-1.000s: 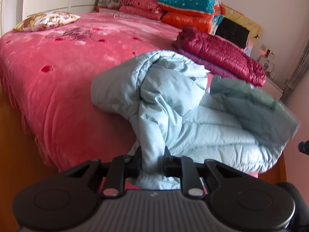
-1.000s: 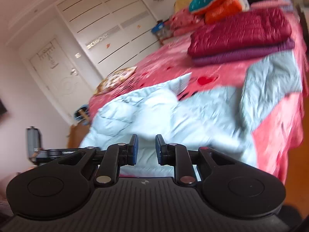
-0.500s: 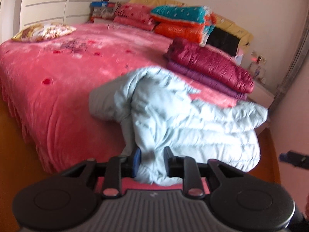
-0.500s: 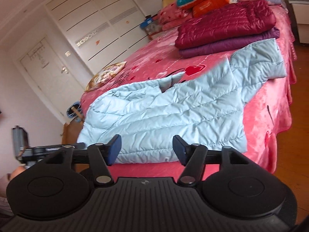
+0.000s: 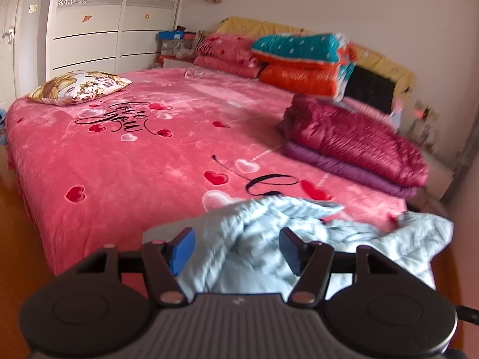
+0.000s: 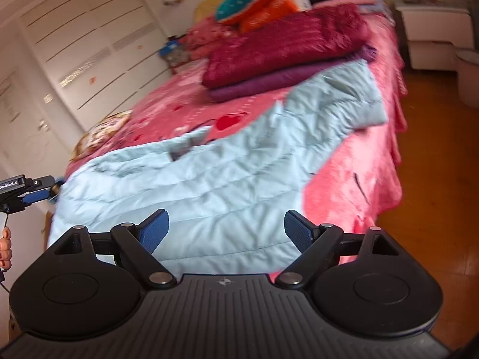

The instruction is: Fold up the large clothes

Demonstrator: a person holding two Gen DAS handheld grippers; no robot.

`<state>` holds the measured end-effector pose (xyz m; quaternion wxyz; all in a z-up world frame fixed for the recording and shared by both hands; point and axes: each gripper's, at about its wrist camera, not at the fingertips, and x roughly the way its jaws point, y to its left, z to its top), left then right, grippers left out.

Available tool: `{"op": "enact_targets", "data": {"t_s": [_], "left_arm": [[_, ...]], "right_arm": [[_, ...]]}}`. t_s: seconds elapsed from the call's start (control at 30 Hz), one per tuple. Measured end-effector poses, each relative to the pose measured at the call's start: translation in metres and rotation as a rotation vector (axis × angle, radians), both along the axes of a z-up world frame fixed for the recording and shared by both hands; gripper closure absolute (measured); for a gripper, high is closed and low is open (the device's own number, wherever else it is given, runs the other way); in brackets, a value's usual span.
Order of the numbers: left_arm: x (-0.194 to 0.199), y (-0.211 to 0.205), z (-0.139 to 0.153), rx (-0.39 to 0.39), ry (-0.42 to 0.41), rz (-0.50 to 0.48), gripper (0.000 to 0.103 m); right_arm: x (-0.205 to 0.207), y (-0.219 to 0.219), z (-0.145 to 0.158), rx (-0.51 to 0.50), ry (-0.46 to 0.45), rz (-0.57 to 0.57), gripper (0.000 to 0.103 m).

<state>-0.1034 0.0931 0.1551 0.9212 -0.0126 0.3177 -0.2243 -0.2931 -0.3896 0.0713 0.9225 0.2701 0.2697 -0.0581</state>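
Left tongs [image 5: 236, 251] opening, pads clear of pale blue jacket [image 6: 209, 185]; right tongs [image 6: 226, 230] opening wide, empty; jacket lay spread on pink bed [image 5: 134, 161].

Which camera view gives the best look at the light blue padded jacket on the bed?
The right wrist view. There the light blue jacket lies spread across the pink bed, with a sleeve reaching toward the folded dark red jacket. The left wrist view shows only a blurred, crumpled part of it near the bed's edge.
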Motion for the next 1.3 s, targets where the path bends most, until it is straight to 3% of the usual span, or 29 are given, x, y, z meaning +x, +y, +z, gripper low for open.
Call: {"op": "enact_targets", "data": {"t_s": [0.13, 0.3, 0.47, 0.63, 0.8, 0.93, 1.03, 1.13, 1.3], "left_arm": [[0.032, -0.022, -0.001, 0.053, 0.017, -0.007, 0.041], [0.052, -0.056, -0.013, 0.180, 0.038, -0.077, 0.042], [0.071, -0.050, -0.031, 0.196, 0.092, -0.020, 0.061], [0.080, -0.016, -0.036, 0.084, 0.112, 0.105, 0.075], [0.078, 0.050, -0.036, -0.083, 0.130, 0.323, 0.077], [0.087, 0.101, -0.047, -0.140, 0.168, 0.500, 0.077], [0.096, 0.130, -0.063, -0.184, 0.227, 0.597, 0.072], [0.098, 0.141, -0.074, -0.170, 0.249, 0.645, 0.061], [0.085, 0.151, -0.072, -0.170, 0.246, 0.684, 0.035]], "right_arm": [[0.002, -0.012, -0.011, 0.040, 0.021, -0.031, 0.000], [0.009, -0.016, -0.016, 0.044, 0.035, -0.036, 0.000], [0.021, -0.014, -0.014, 0.027, 0.038, -0.015, 0.000], [0.046, -0.007, -0.012, -0.015, 0.034, 0.040, 0.000], [0.082, 0.002, -0.002, -0.064, 0.001, 0.088, 0.000], [0.112, 0.008, 0.006, -0.123, -0.018, 0.121, 0.000], [0.136, 0.011, 0.006, -0.174, -0.005, 0.131, 0.000], [0.159, 0.012, 0.006, -0.213, 0.005, 0.135, 0.000], [0.193, 0.020, 0.004, -0.325, 0.036, 0.169, 0.000]]}}
